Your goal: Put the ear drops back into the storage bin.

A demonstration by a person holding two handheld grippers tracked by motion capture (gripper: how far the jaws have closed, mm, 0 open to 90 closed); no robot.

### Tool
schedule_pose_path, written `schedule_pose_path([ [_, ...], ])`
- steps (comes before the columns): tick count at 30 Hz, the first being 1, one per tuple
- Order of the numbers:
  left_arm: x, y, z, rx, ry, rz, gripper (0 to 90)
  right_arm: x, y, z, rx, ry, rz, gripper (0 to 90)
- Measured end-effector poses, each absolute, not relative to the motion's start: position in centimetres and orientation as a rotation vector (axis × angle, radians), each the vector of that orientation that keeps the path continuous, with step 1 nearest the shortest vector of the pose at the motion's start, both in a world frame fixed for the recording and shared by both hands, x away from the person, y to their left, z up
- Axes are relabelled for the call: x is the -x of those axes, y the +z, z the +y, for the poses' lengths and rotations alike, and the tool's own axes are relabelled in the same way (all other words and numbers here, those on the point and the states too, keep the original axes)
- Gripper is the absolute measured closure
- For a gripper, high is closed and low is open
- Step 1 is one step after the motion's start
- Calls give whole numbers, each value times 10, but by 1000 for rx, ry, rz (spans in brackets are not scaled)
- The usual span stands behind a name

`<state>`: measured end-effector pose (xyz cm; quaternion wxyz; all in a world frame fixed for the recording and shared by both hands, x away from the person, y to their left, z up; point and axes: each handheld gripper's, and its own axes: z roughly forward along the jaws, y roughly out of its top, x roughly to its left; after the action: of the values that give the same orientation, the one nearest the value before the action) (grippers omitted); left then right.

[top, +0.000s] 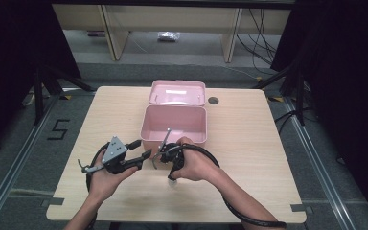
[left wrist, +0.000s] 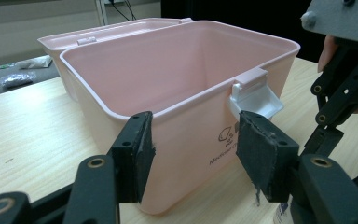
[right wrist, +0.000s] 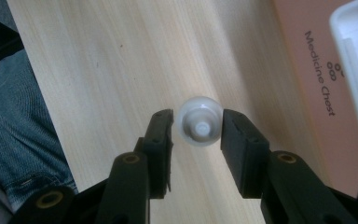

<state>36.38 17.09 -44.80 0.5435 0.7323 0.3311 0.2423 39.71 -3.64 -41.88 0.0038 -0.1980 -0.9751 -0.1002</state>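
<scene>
An open pink box [top: 175, 123] stands on the wooden table [top: 249, 143], its lid [top: 178, 92] thrown back on the far side, and everything else is placed against it. Its front wall carries a white latch [left wrist: 255, 95] and dark lettering that reads "Medicine Chest" in the right gripper view; in the left gripper view the same words are half covered by a jaw. The inside of the box shows bare pink walls, though its floor is hidden from the low angle of the left gripper view. The left gripper [top: 143, 150] hovers just before the box's front left corner, jaws spread wide and holding nothing, with the box's corner showing between them but apart from both pads. The right gripper [right wrist: 196, 128] points down at the table just in front of the box's front wall. Between its jaws sits a small white round bottle [right wrist: 199, 121], seen from the top, so only its cap and shoulder show and its body is hidden. The right pad appears to touch it, while a thin gap remains at the left pad, so the jaws stand around it, not clenched. In the high view the person's right hand [top: 196, 165] covers the bottle.
</scene>
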Motion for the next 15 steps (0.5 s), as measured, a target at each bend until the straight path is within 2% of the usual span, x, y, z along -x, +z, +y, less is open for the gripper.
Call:
schedule_pose_path([
  [15, -363, -450, 173, -1740, 572, 796, 448, -401, -424, -30, 554, -278, -3089, 661],
])
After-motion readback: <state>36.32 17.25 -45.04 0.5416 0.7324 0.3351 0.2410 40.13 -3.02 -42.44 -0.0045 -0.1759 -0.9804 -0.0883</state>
